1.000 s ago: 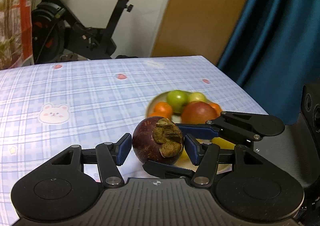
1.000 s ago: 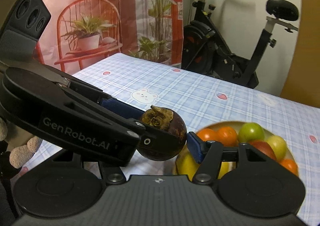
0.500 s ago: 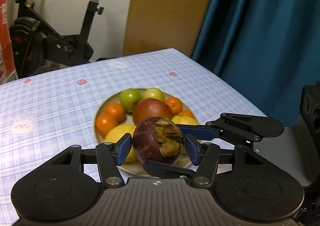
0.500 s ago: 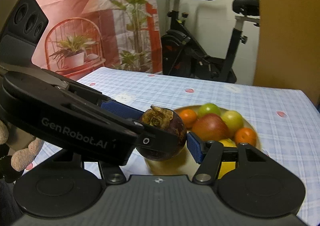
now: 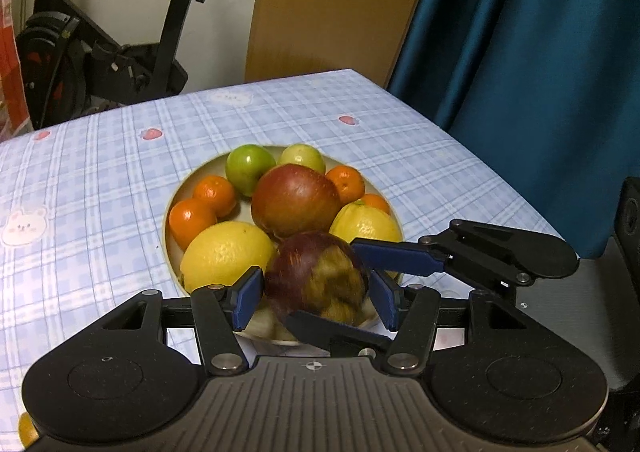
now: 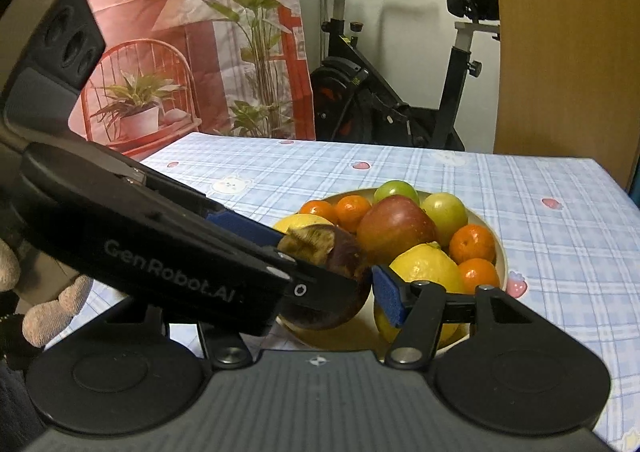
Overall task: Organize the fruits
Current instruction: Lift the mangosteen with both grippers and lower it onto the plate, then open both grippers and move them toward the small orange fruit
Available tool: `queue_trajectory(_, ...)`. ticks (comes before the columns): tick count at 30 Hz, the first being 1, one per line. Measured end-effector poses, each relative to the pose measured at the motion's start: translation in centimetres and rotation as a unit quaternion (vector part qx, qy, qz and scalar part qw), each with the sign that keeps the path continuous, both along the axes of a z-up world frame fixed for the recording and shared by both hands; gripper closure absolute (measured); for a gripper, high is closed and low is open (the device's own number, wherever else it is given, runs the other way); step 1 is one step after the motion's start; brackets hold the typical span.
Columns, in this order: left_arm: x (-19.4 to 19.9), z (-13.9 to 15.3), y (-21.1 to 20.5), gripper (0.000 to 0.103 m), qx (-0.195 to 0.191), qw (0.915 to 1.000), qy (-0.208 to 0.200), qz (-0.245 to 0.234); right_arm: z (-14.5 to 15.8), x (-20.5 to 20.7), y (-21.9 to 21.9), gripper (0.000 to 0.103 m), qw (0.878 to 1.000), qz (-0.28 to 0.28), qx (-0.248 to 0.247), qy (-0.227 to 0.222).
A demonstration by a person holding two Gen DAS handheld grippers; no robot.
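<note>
Both claws are gripping one mangosteen (image 5: 316, 280) together, just above the near edge of the plate (image 5: 176, 191) on the desk (image 5: 100, 155). The left claw (image 5: 316, 294) is pinching it by its sides. The right claw (image 6: 352, 284) is crossing in at an angle, one finger over the fruit and one under it, and its jaws are closing on it. The mangosteen is looking blurred and is tipping, calyx turned toward the left camera.

To set it down well, I would be lowering it into the gap at the plate's near edge between the two lemons (image 5: 226, 252), short of the apple (image 5: 296, 199). Both claws should be loosening only once it is resting, one before the other, then backing out without nudging the oranges (image 5: 192, 219).
</note>
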State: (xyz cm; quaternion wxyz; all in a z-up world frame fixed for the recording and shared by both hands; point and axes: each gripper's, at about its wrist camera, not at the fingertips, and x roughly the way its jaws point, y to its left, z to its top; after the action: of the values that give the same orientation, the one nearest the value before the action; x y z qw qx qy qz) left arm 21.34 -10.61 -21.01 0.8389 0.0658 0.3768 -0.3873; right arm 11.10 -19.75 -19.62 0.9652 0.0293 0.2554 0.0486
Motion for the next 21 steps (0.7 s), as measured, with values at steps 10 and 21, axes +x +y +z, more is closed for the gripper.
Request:
queue_trajectory(10, -0.1, -0.4, -0.3, 0.045, 0.002, 1.0000, 0.000, 0.005, -0.5, -0.1, 0.1, 0.046, 1.000, 0.001, -0.017, -0.009)
queue_trajectory(21, -0.5, 1.0, 1.9, 0.039, -0.035, 0.9981, -0.001, 0.050, -0.1, -0.4, 0.2, 0.045, 0.999, -0.004, -0.028, -0.023)
